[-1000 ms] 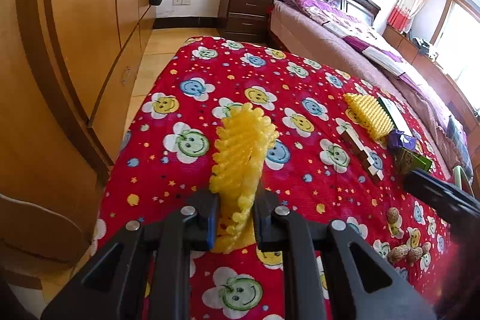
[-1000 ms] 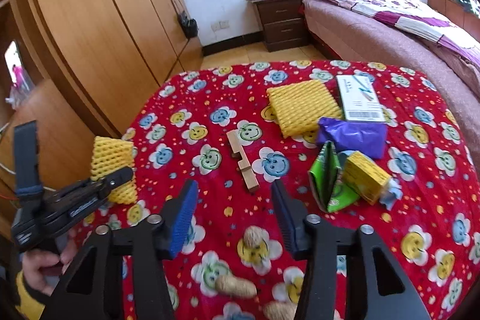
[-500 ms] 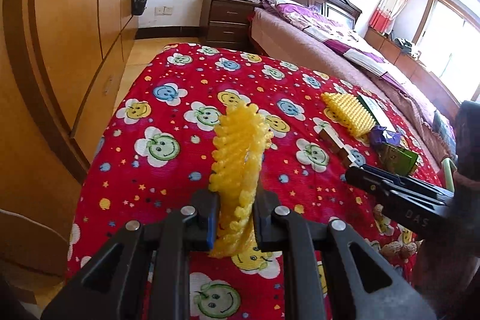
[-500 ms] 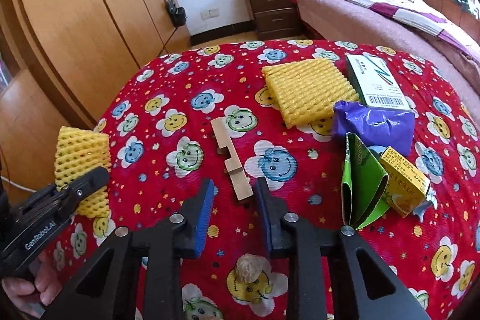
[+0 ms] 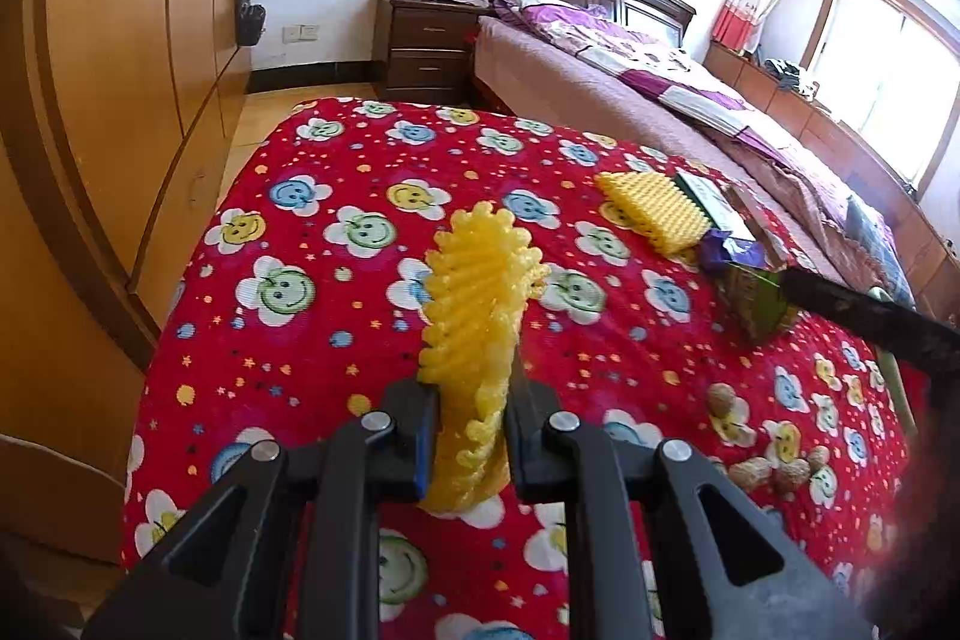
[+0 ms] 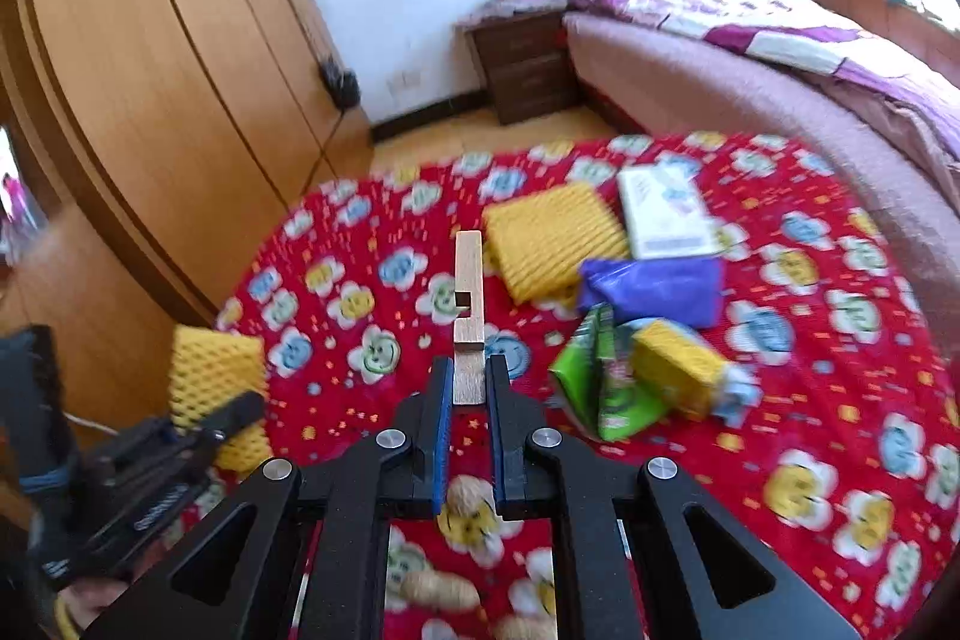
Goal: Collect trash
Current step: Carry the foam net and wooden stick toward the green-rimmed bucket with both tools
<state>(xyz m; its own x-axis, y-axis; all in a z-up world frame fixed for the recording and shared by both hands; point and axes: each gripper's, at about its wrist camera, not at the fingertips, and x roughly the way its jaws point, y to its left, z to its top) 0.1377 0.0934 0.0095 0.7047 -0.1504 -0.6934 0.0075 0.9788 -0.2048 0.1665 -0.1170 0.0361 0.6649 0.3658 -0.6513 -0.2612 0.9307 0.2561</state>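
Observation:
My left gripper [image 5: 468, 400] is shut on a yellow foam fruit net [image 5: 480, 292] that stands upright above the red smiley-flower cloth [image 5: 336, 292]. In the right wrist view this net [image 6: 216, 376] and the left gripper [image 6: 240, 412] sit at the lower left. The jaws of my right gripper [image 6: 468, 376] are closing, and their pads press on the lower end of a notched wooden piece [image 6: 469, 292], which sticks up clear of the cloth. Its black finger [image 5: 870, 316] enters the left wrist view from the right.
A flat yellow foam net [image 6: 552, 238], a white box [image 6: 666, 214], a purple bag [image 6: 654, 289], a green packet [image 6: 600, 382] and a yellow carton [image 6: 678, 370] lie on the cloth. Peanuts [image 5: 756, 472] lie near its front. A wardrobe [image 5: 120, 100] stands left, a bed [image 5: 660, 88] right.
The right gripper's jaws closed from wide apart onto the wooden piece and raised it off the cloth. The left gripper kept the foam net and shifted slightly.

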